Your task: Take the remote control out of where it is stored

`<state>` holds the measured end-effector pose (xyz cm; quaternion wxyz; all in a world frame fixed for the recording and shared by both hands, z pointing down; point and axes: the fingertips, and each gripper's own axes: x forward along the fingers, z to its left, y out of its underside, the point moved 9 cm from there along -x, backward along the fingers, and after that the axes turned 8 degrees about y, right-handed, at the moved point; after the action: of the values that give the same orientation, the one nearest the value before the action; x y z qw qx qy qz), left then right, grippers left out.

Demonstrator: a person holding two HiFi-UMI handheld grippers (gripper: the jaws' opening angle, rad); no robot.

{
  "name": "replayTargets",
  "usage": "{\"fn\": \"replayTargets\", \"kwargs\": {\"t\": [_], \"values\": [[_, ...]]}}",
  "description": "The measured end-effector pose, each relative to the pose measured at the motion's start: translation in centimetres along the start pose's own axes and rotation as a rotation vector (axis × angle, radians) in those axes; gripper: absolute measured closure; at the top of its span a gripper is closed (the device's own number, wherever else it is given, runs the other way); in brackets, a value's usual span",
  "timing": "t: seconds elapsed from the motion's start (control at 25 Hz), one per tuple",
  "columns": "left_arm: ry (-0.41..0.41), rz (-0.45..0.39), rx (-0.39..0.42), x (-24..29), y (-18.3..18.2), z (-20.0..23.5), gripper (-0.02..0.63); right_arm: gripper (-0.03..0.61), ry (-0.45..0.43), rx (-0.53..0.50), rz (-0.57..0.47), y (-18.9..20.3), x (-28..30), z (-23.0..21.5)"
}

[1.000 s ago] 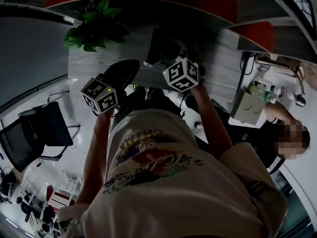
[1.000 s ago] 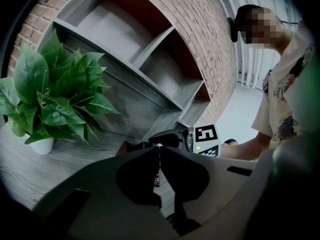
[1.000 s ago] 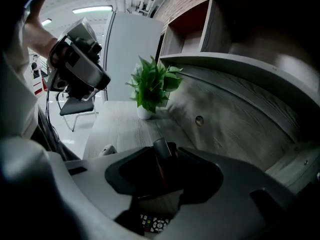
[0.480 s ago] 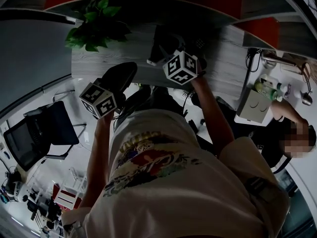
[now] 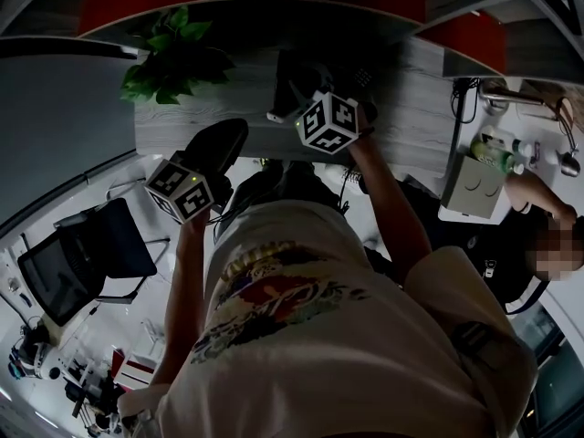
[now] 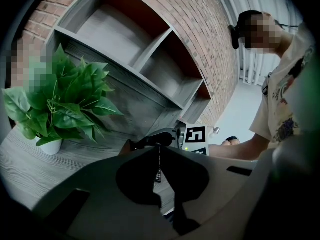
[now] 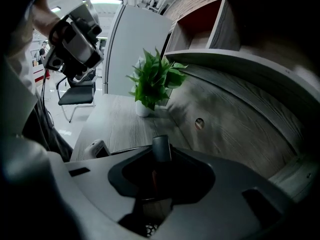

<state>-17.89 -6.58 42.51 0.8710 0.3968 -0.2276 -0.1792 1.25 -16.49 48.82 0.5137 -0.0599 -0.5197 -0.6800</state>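
In the right gripper view the top end of a slim dark remote control (image 7: 161, 148) stands upright between the jaws of my right gripper (image 7: 160, 160). The jaws have just been closing and now sit against its sides. What it is stored in lies hidden under the jaws. In the head view the right gripper (image 5: 321, 103) reaches onto the grey desk (image 5: 182, 121), over a black object (image 5: 297, 80). My left gripper (image 6: 159, 151) hangs to its left at the desk's front edge, jaws together with only a thin slit between them. The left gripper (image 5: 219, 144) holds nothing.
A potted green plant (image 5: 173, 62) stands at the desk's back left, under grey and red wall shelves (image 6: 125, 34). A small white device (image 7: 95, 149) lies on the desk beside the right jaws. A black chair (image 5: 82, 254) stands left of me, and another person (image 5: 538, 235) sits at the right.
The head view has drifted slightly. Both marker cubes stay about where they were, over the desk. The jaws themselves do not show in that view.
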Motion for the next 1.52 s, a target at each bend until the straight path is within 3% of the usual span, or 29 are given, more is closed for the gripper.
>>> {"fn": "replayTargets", "kwargs": {"t": [0.36, 0.56, 0.8, 1.0, 1.12, 1.52], "values": [[0.015, -0.013, 0.028, 0.3, -0.4, -0.8, 0.607, 0.477, 0.028, 0.067, -0.068, -1.3, -2.8, -0.8], [0.021, -0.025, 0.033, 0.5, -0.5, -1.2, 0.607, 0.477, 0.035, 0.175, -0.108, -1.3, -4.9, -1.7], [0.034, -0.029, 0.068, 1.3, -1.6, -1.6, 0.607, 0.478, 0.047, 0.408, -0.171, -0.4, -7.6, -3.5], [0.070, -0.026, 0.074, 2.3, -1.7, -1.7, 0.607, 0.480, 0.009, 0.734, -0.235, 1.8, -9.5, -4.3], [0.097, -0.015, 0.083, 3.1, -1.9, -2.1, 0.607, 0.479, -0.007, 0.865, -0.253, 2.9, -10.9, -4.1], [0.207, 0.054, 0.097, 6.1, -1.3, -3.3, 0.607, 0.479, 0.039, 0.909, -0.216, 5.5, -15.4, -1.6]]}}
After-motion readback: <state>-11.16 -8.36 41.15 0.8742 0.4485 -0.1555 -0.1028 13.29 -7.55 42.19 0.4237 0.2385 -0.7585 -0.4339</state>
